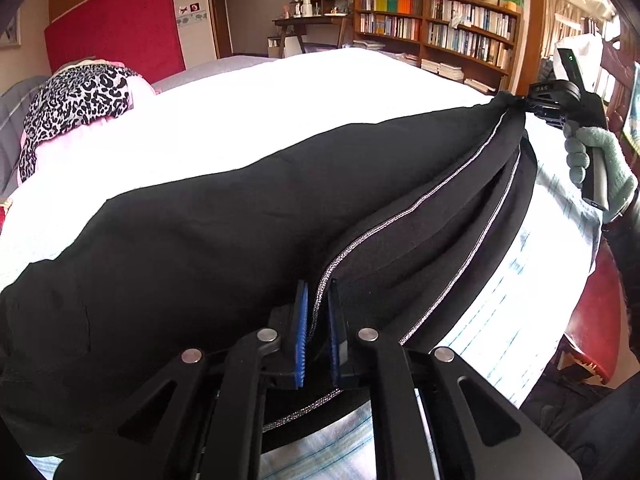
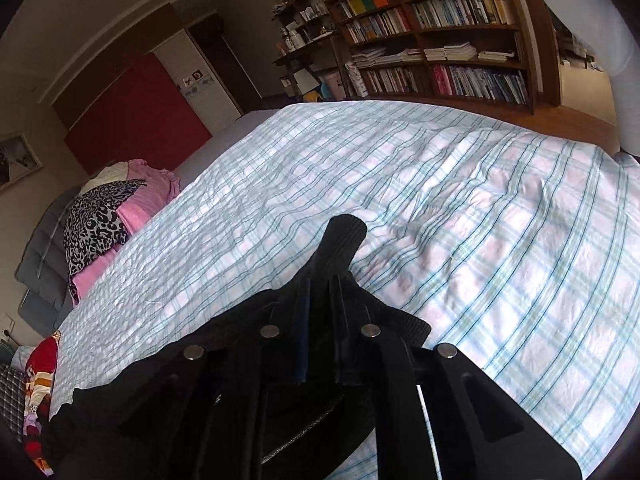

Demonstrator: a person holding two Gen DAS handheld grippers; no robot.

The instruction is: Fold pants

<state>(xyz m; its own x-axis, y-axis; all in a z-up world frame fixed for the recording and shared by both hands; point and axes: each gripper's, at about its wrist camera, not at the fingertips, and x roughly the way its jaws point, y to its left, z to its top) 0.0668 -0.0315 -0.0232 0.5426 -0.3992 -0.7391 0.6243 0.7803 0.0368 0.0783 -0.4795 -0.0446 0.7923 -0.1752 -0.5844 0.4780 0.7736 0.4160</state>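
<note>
Black pants (image 1: 224,232) with a silver-grey seam hang stretched between my two grippers above the plaid bed sheet (image 2: 460,208). My left gripper (image 1: 318,312) is shut on the pants' edge, blue pads clamped on the seam. In the left wrist view my right gripper (image 1: 524,106) at the far right is shut on the other bunched end, held by a grey-gloved hand. In the right wrist view my right gripper (image 2: 320,300) is shut on black fabric (image 2: 344,232) that sticks up past the fingertips.
A pile of leopard-print and pink clothes (image 2: 104,220) lies at the bed's left end. More garments (image 2: 38,372) sit at the lower left. A bookshelf (image 2: 440,40) and a small desk (image 1: 312,24) stand beyond the bed. A red panel (image 1: 116,28) is on the wall.
</note>
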